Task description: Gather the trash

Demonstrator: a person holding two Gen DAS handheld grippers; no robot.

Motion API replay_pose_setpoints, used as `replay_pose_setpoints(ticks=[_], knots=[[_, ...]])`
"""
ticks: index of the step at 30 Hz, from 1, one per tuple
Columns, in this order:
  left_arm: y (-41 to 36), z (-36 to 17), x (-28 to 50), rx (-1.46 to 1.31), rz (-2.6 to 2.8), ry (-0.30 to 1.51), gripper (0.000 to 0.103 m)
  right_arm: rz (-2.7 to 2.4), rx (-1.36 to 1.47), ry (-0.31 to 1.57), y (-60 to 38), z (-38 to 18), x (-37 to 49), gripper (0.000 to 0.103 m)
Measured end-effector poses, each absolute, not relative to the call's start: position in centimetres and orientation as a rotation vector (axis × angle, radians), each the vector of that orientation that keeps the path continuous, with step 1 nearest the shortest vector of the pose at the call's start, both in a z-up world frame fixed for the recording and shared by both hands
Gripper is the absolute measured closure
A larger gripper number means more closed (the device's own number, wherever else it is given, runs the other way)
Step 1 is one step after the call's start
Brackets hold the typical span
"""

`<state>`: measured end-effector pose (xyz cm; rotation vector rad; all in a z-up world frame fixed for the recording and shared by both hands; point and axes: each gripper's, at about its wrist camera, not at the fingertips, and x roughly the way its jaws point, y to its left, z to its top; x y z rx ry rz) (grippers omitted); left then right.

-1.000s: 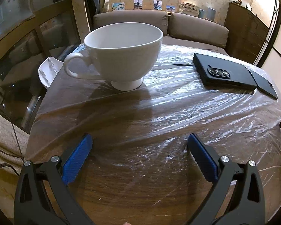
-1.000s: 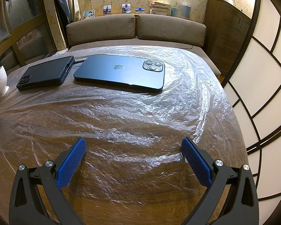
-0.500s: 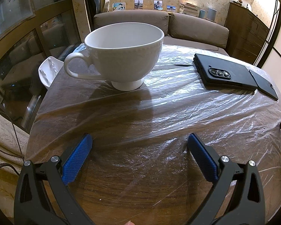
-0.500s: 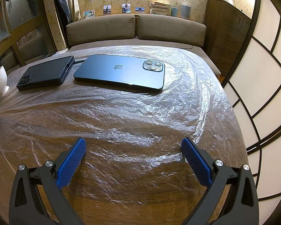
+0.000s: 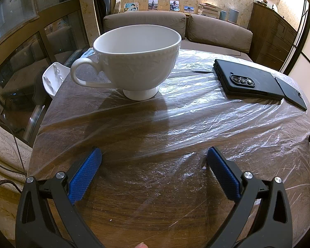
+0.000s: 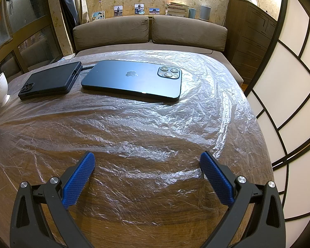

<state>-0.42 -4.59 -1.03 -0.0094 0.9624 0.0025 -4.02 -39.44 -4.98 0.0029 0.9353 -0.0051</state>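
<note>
A: Film [image 6: 155,124] spread over table [image 5: 146,212], under cup [image 5: 136,60] and phones [image 6: 132,80]. Thin, limp, slippery, likely tears.

B: Left gripper [image 5: 154,161], right gripper [image 6: 147,163] both agape, empty. Pinch loose edge wrinkle.

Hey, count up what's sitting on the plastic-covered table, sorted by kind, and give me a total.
Cups: 1, the white cup
Phones: 2, the black cased phone and the blue phone
Plastic sheets: 1, the clear plastic sheet covering the table
Total: 4
</note>
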Motion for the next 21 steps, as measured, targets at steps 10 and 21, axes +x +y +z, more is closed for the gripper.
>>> replay_pose_setpoints(ticks=[10, 21], knots=[[-4.61, -1.04, -0.43, -0.01, 0.002, 0.962, 0.001, -0.005, 0.003, 0.935, -39.45, -4.99, -3.98, 0.004], [-4.14, -1.02, -0.28, -0.025, -0.005, 0.96, 0.001, -0.005, 0.003, 0.935, -39.47, -5.0, -4.06, 0.004]])
